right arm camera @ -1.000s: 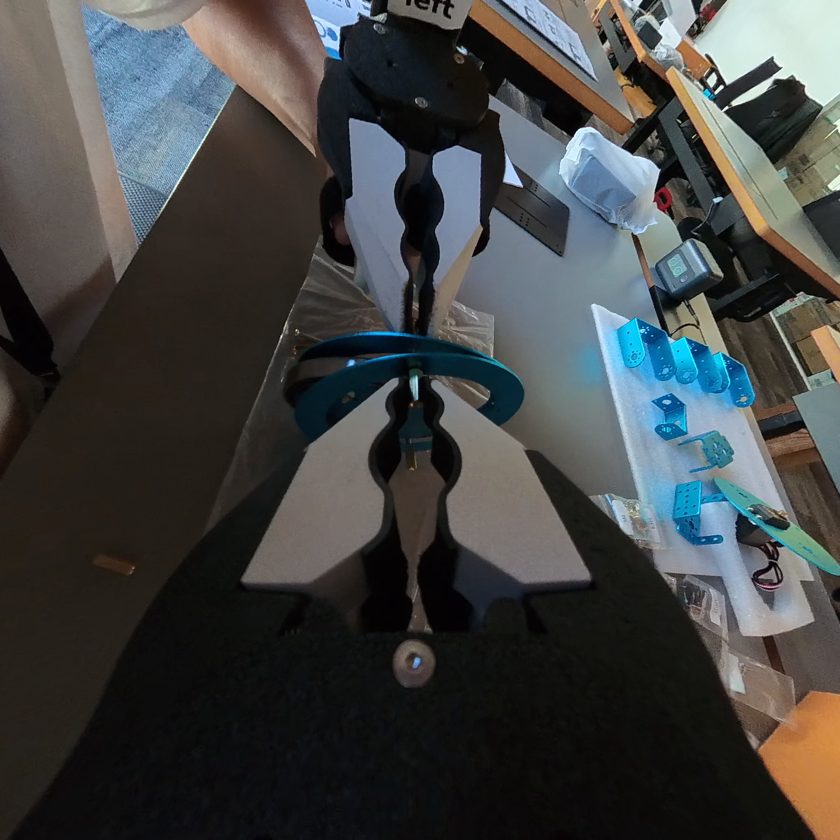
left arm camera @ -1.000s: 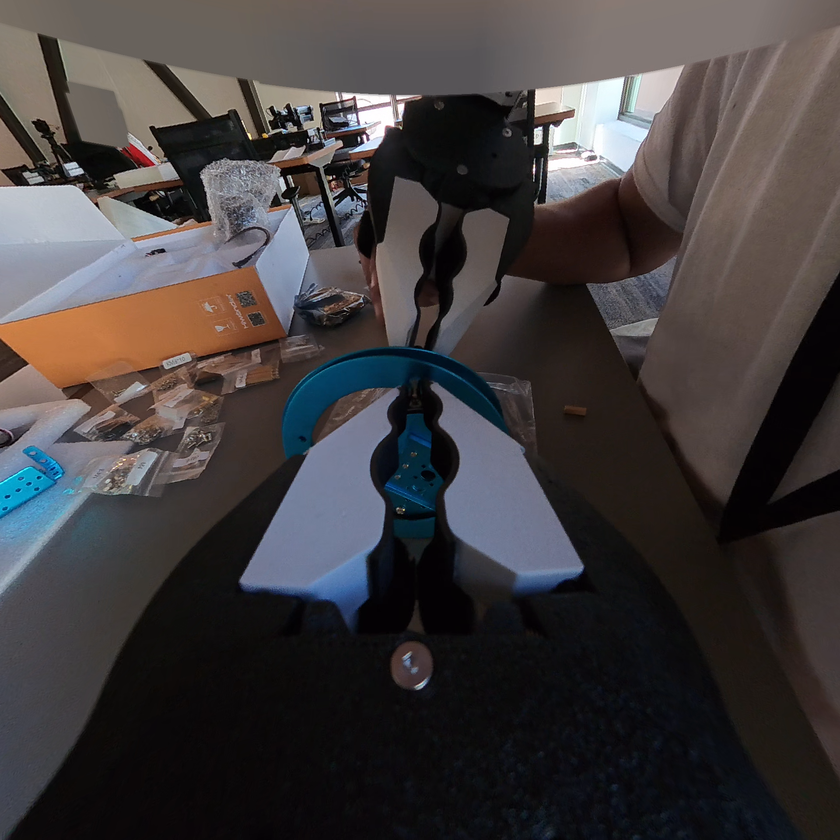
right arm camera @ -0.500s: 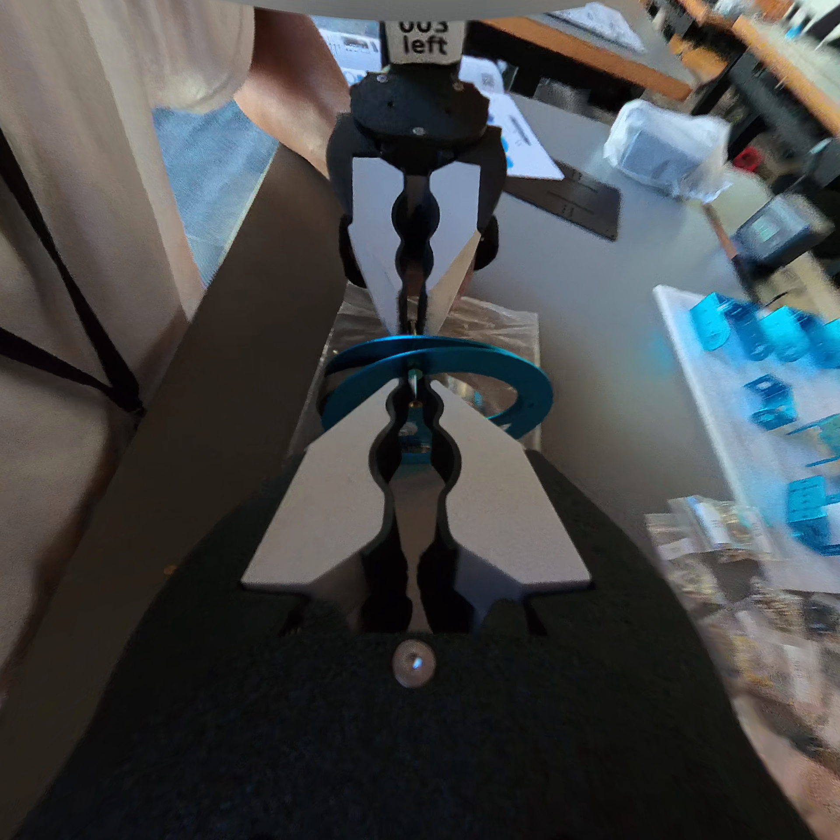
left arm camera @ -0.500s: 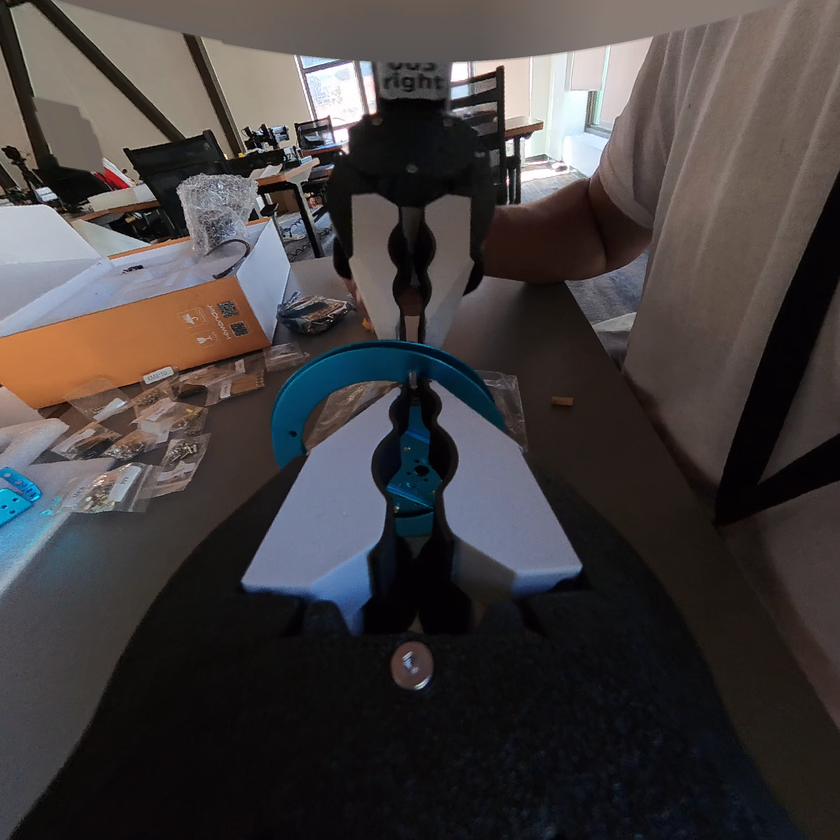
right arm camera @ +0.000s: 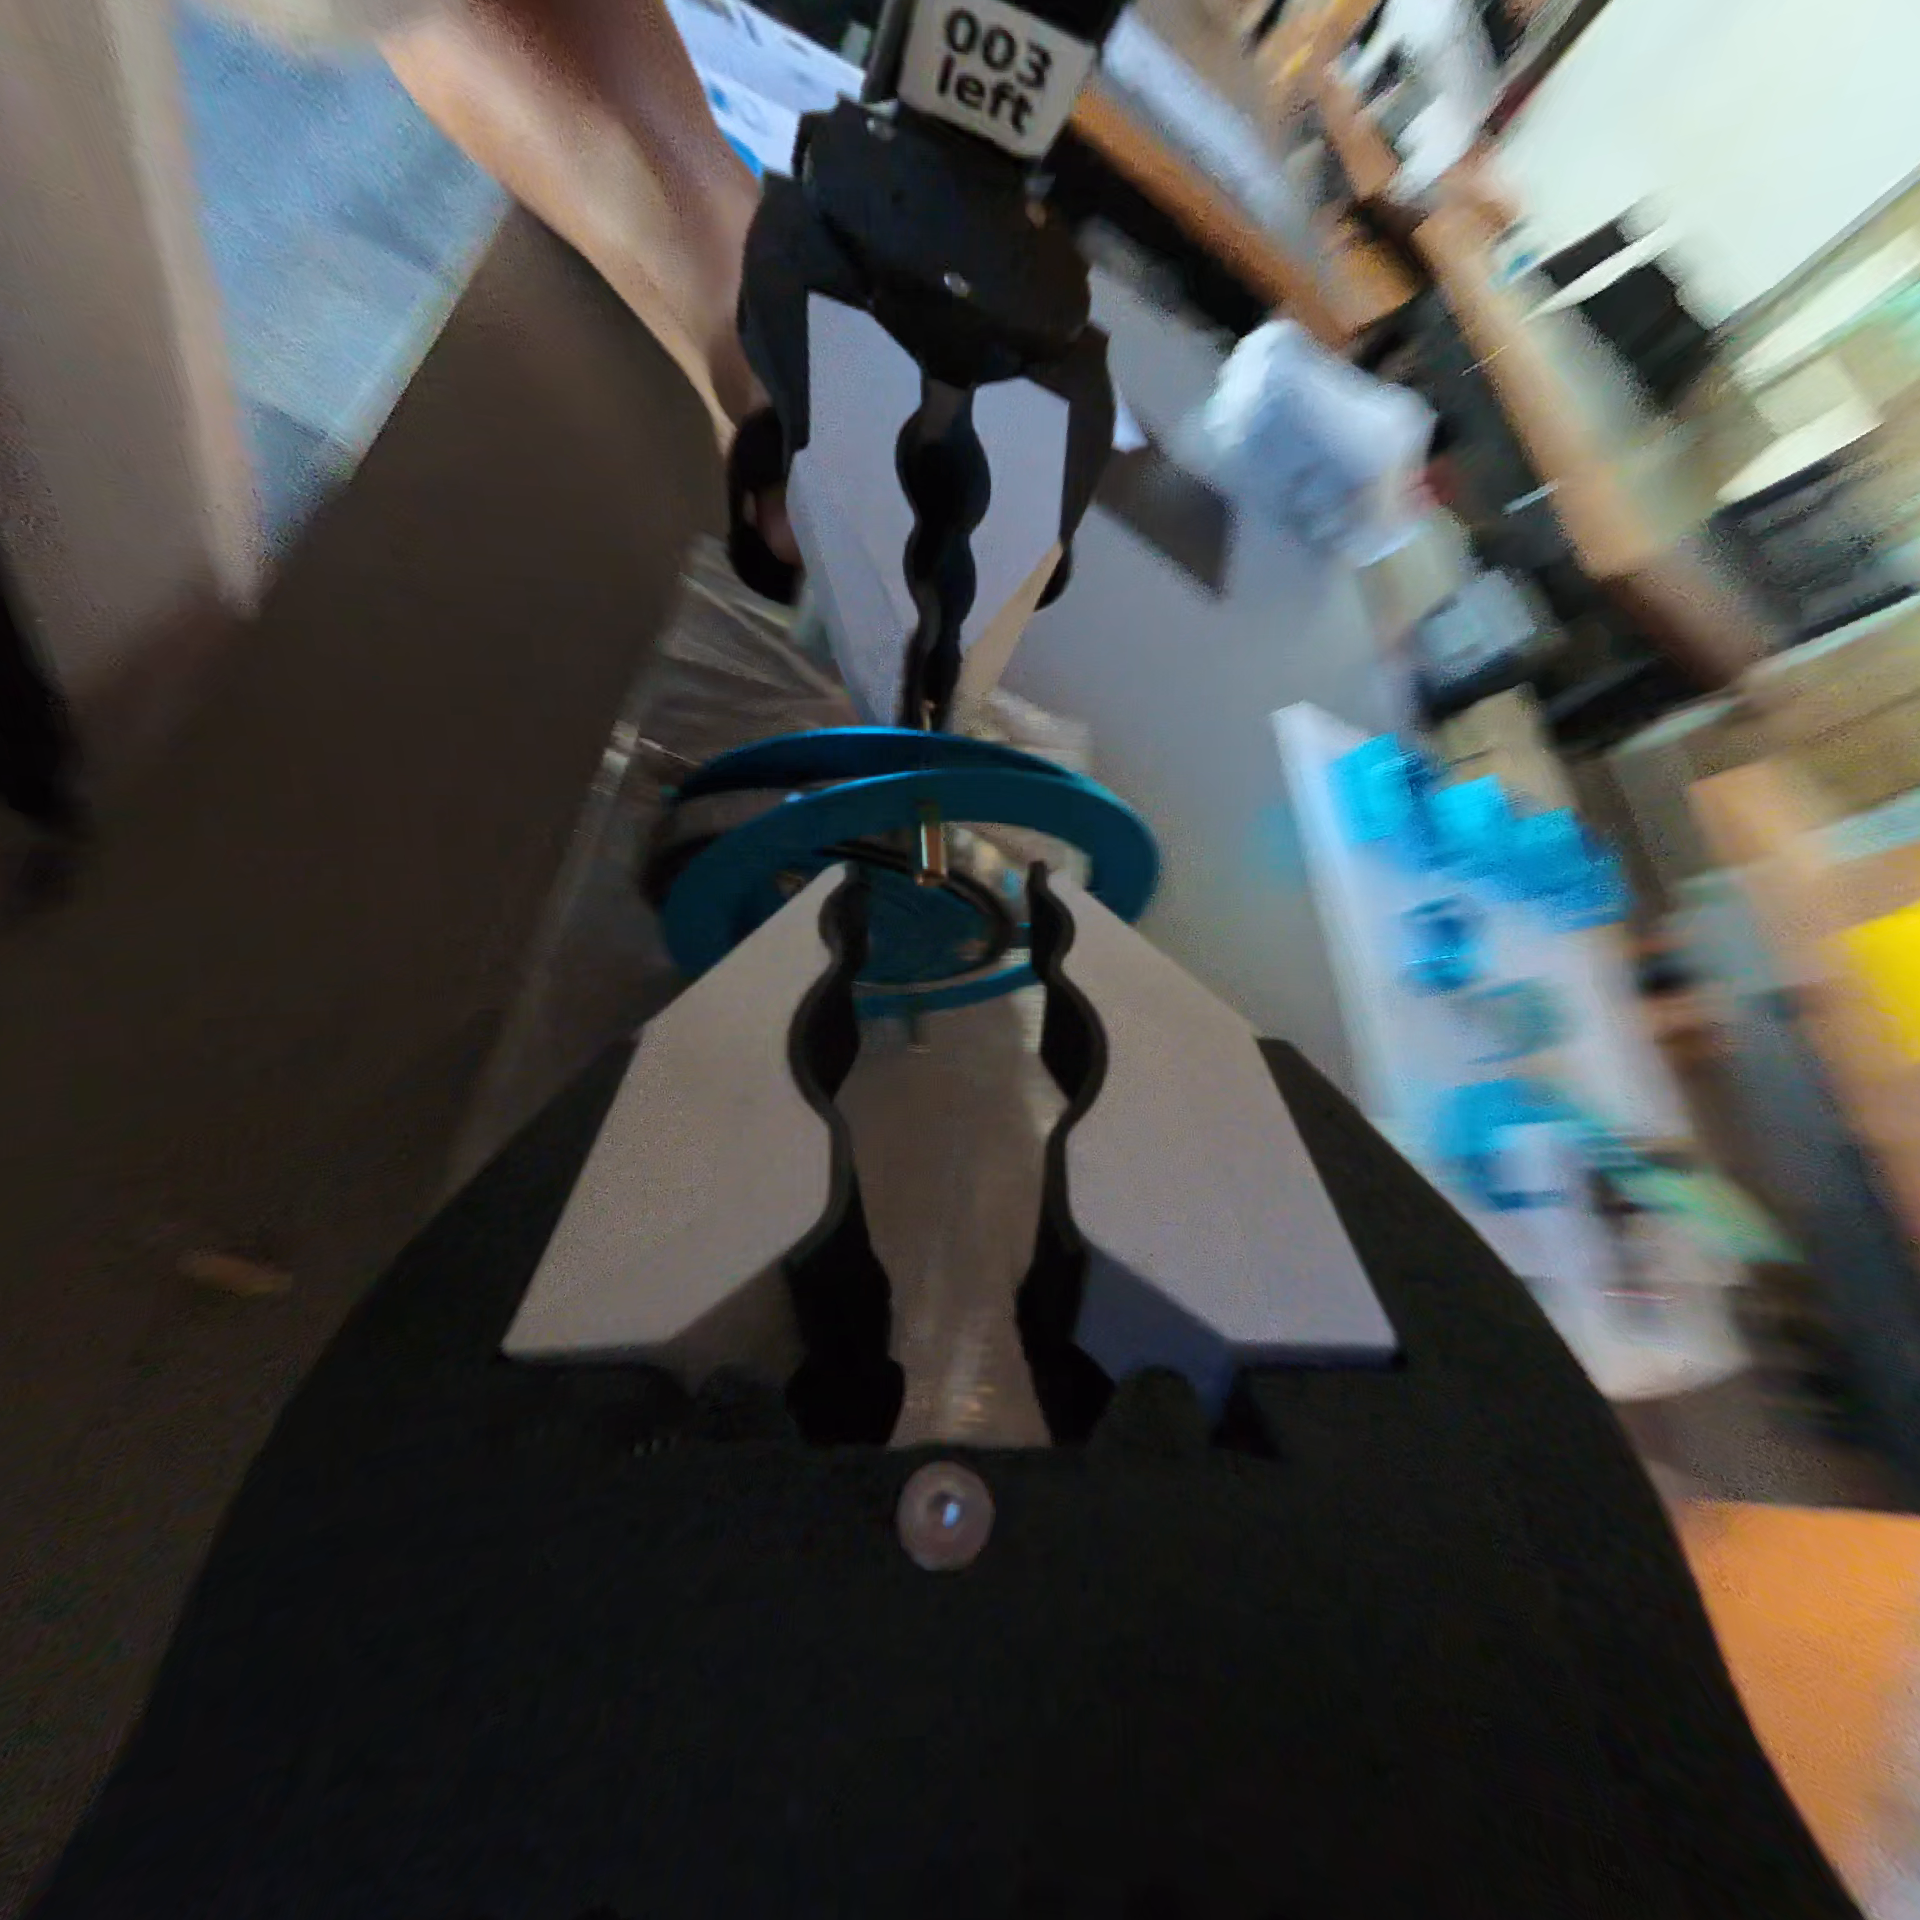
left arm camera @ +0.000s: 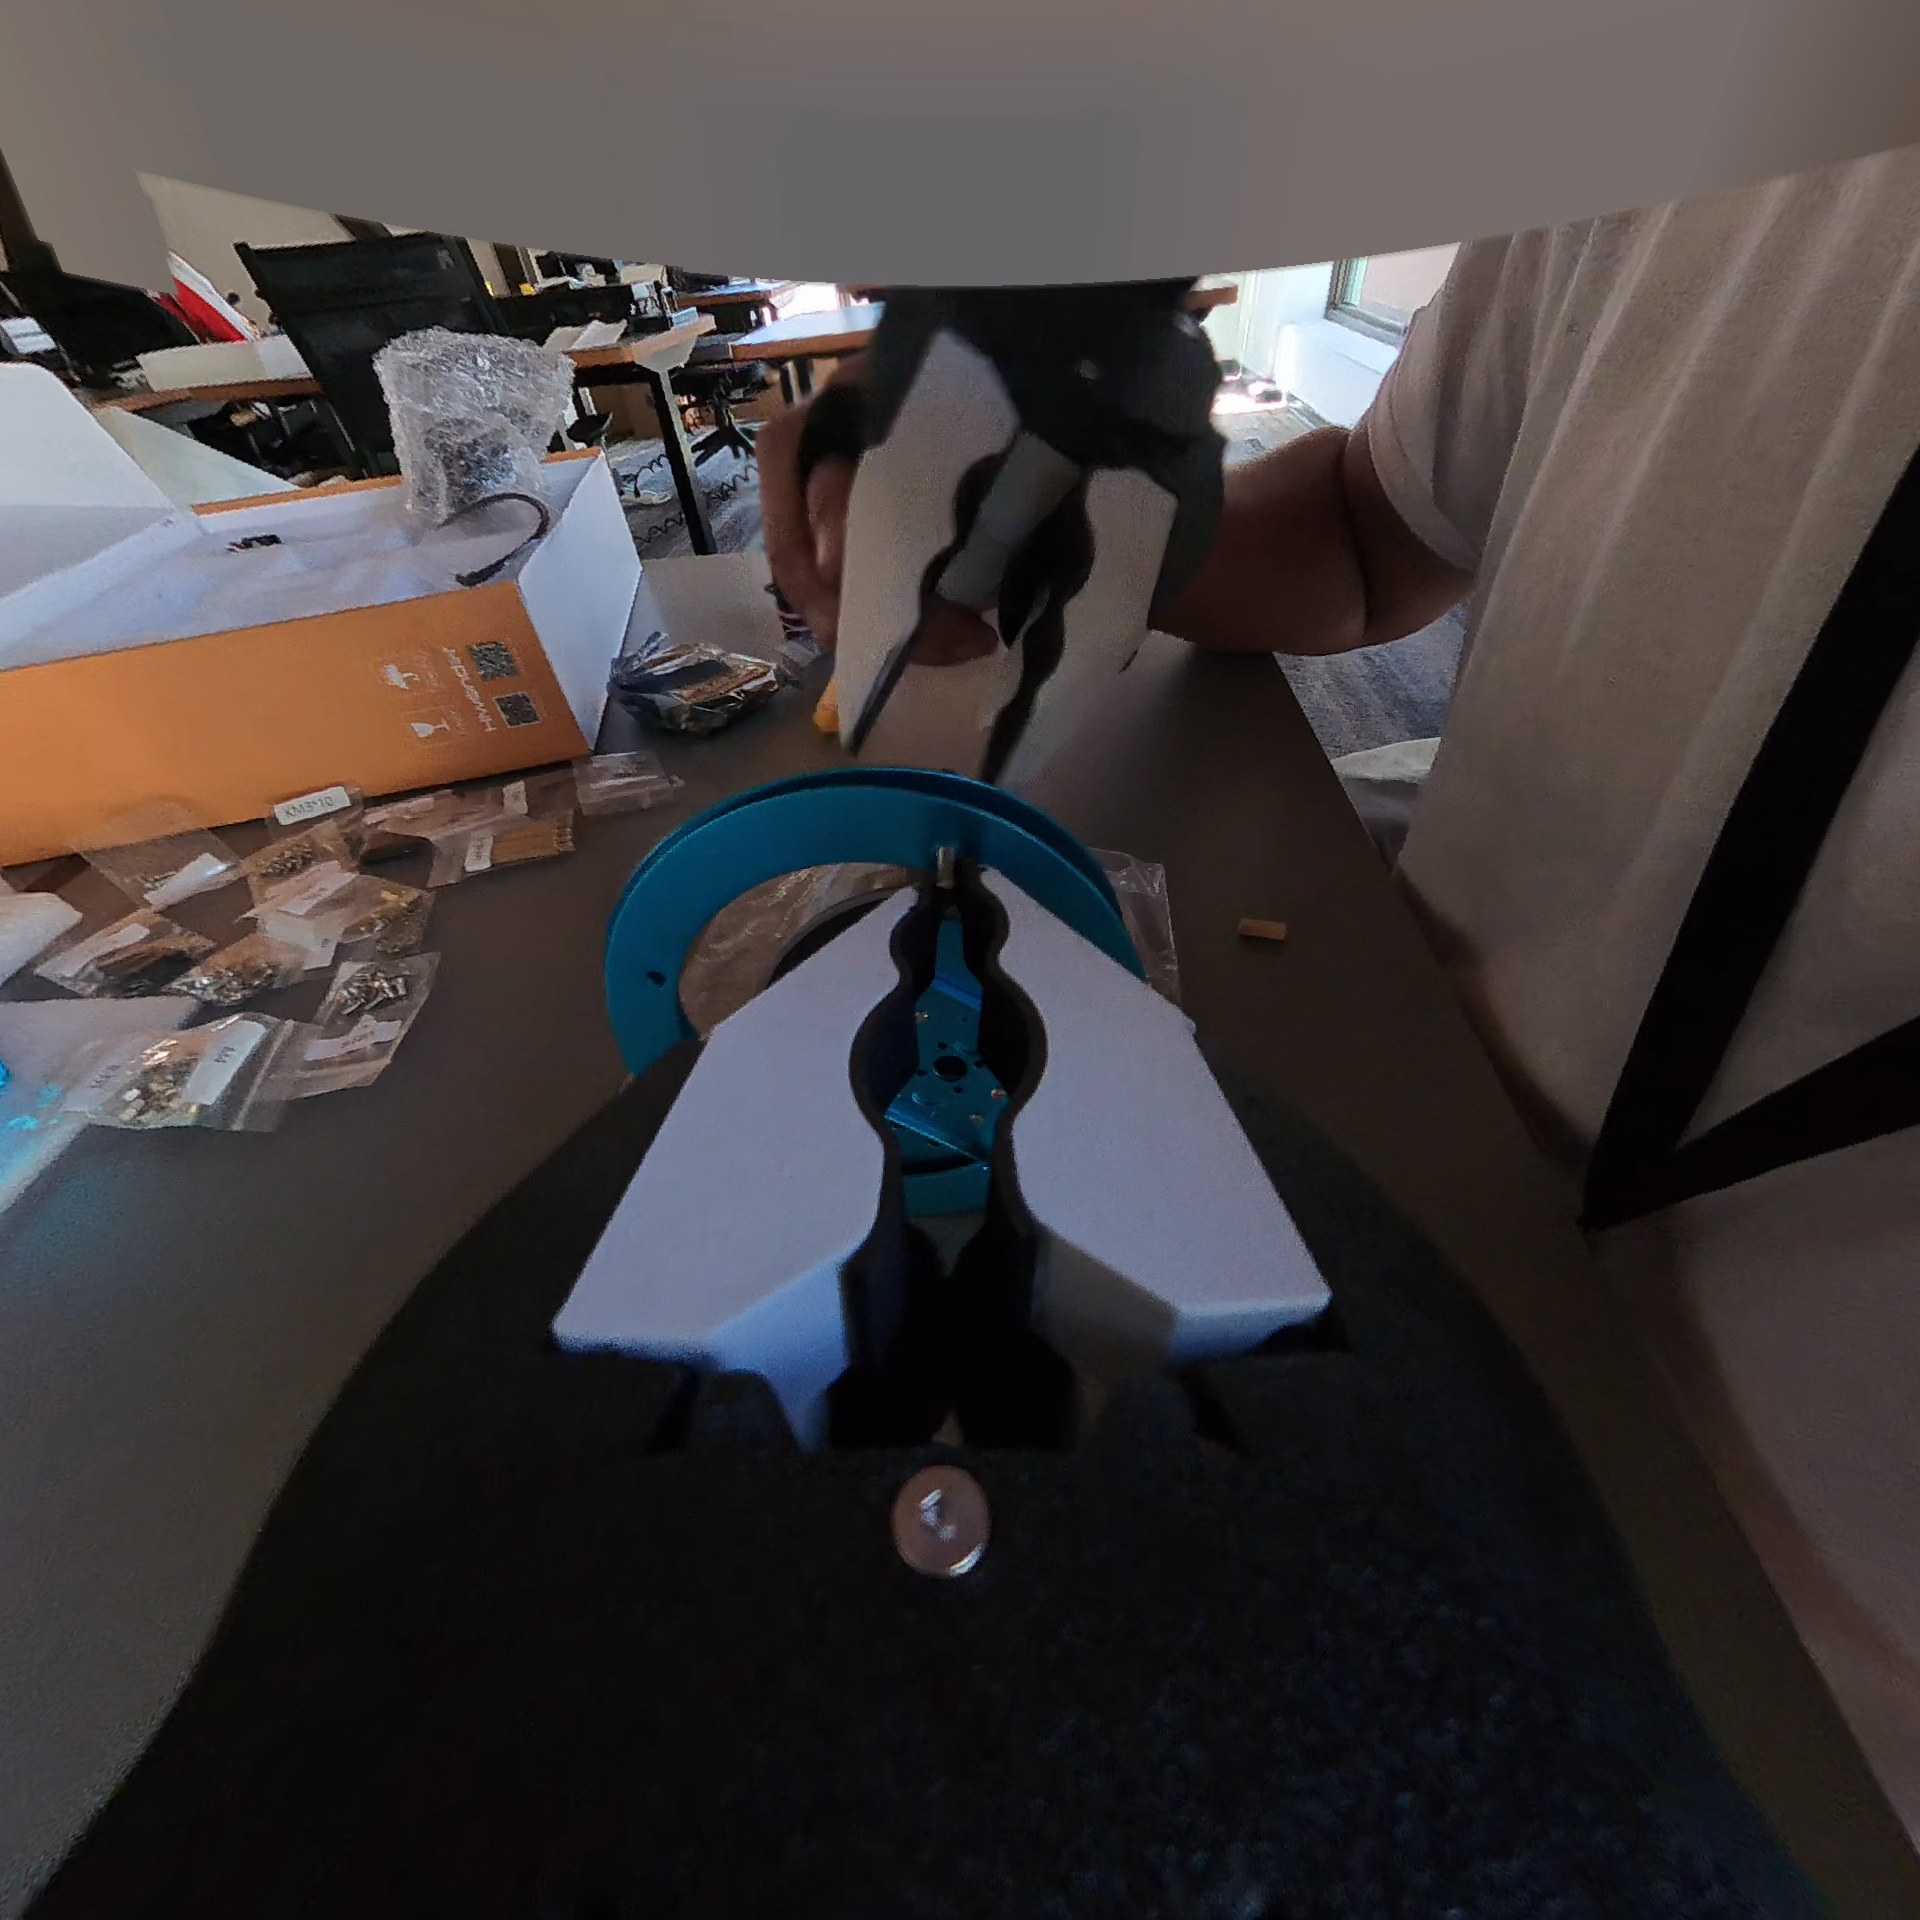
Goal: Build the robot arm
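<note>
The right gripper (right arm camera: 940, 883) has spread and let go of the blue metal double-ring assembly (left arm camera: 831, 831). The left gripper (left arm camera: 951, 883) pinches its standoff post (clear hardware bags (left arm camera: 260, 935) beside).

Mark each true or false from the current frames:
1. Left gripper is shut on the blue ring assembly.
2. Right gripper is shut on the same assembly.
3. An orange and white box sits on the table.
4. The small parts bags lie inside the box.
1. True. The left gripper is closed on the blue ring assembly.
2. False. The right gripper has its jaws apart and grips nothing; the rings lie just past its tips.
3. True. The orange and white box rests on the table.
4. False. The small parts bags lie on the table in front of the box.
</note>
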